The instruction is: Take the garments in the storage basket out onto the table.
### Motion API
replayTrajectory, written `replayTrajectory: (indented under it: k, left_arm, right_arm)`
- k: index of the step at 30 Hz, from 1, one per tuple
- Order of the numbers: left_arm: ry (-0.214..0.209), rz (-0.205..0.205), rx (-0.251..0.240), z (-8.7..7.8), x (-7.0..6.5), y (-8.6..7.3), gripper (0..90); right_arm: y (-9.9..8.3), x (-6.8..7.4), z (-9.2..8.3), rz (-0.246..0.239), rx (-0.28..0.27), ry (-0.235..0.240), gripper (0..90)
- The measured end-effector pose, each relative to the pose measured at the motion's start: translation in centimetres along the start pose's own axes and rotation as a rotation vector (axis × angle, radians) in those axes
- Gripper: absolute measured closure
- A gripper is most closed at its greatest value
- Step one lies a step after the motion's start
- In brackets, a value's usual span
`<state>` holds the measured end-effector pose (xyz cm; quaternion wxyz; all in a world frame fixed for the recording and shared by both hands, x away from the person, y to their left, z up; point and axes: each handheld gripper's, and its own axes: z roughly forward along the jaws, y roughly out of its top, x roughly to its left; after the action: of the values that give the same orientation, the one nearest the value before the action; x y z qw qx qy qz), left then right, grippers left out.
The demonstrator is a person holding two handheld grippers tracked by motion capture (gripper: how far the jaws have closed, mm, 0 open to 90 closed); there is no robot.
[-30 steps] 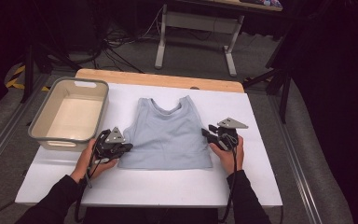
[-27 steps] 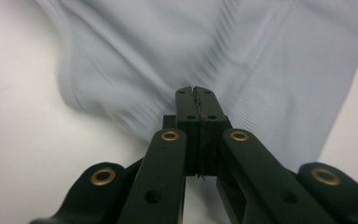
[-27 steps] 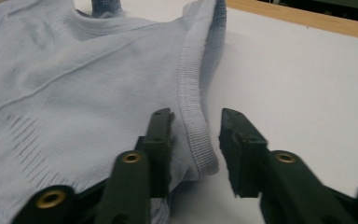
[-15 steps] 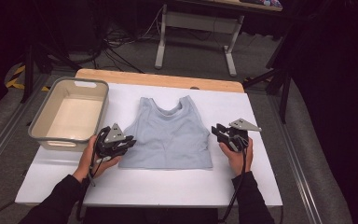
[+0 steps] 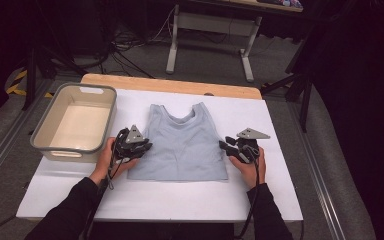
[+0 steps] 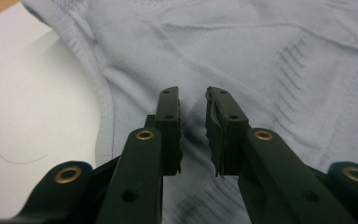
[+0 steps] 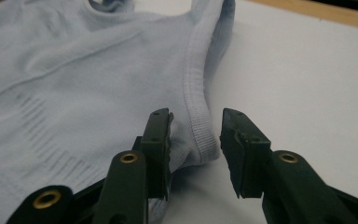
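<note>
A pale blue sleeveless top (image 5: 185, 140) lies flat on the white table (image 5: 280, 120), neck towards the far side. My left gripper (image 5: 147, 146) rests over the top's left side. In the left gripper view its jaws (image 6: 193, 93) stand a little apart above the fabric (image 6: 261, 46); they have just been opening and nothing is pinched. My right gripper (image 5: 223, 145) is at the top's right edge. In the right gripper view the ribbed armhole hem (image 7: 198, 116) lies between its jaws (image 7: 196, 114), which have just been opening and do not press on it.
A beige plastic bin (image 5: 97, 89) stands on the table's left side, close to my left hand. A wooden strip (image 5: 170, 85) runs along the far edge. Bare white surface lies in front of the top and to its right.
My left gripper has slid right, from the top's left edge onto the fabric. The right gripper stays about where it was at the right edge. The top lies as before.
</note>
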<state>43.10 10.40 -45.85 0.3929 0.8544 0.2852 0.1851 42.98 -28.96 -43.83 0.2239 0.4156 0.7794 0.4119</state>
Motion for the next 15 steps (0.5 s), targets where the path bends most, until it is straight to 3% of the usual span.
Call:
replayTrajectory:
  k: [5,7,8,9,11,15]
  left_arm:
    - [-0.008,-0.005,0.032,0.6,0.1,-0.6,75.9]
    - [-0.008,-0.005,0.033,0.6,0.1,-0.6,75.9]
    - [-0.004,0.001,0.031,0.6,0.0,-0.6,75.8]
    - [-0.003,0.001,0.031,0.6,0.0,-0.6,75.8]
    - [0.000,0.001,0.031,0.6,0.0,-0.6,75.8]
    - [0.022,0.037,0.043,0.6,-0.3,-0.4,75.2]
  right_arm:
    - [-0.9,-0.7,1.1,0.053,0.037,0.035,68.9]
    - [-0.9,-0.7,1.2,0.049,0.037,0.033,71.3]
    - [-0.9,-0.6,1.0,0.044,0.034,0.029,84.8]
    - [-0.9,-0.6,1.0,0.043,0.031,0.036,87.9]
    - [-0.8,-0.5,0.9,0.046,0.030,0.037,88.4]
    - [-0.3,-0.1,0.0,0.007,0.014,0.011,89.0]
